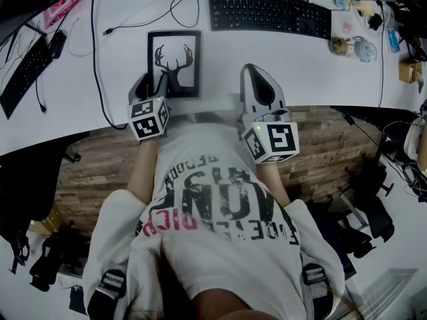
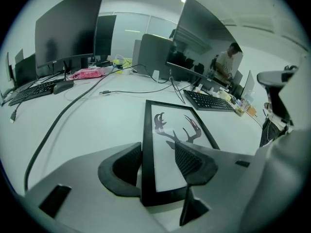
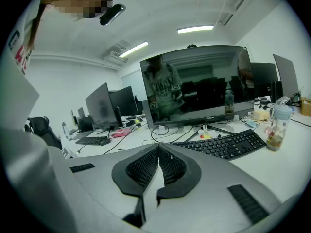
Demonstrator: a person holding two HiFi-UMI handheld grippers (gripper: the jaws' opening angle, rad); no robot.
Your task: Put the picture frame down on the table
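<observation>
A black picture frame (image 1: 173, 64) with a deer-antler print lies flat on the white table (image 1: 300, 72), just ahead of the front edge. My left gripper (image 1: 152, 82) is at its near left corner. In the left gripper view the frame (image 2: 167, 144) runs between the jaws of that gripper (image 2: 158, 152). One pad (image 2: 127, 164) sits outside the left border and the other (image 2: 190, 161) over the glass, with a gap between them, so it is open. My right gripper (image 1: 250, 72) hovers to the right of the frame; its jaws (image 3: 158, 147) are shut on nothing.
A black keyboard (image 1: 270, 13) lies behind the frame, with cables (image 1: 100, 59) trailing across the table to the left. Another keyboard (image 1: 23, 72) is at the far left. Small jars (image 1: 353, 47) stand at the right. A monitor (image 3: 199, 86) faces the right gripper.
</observation>
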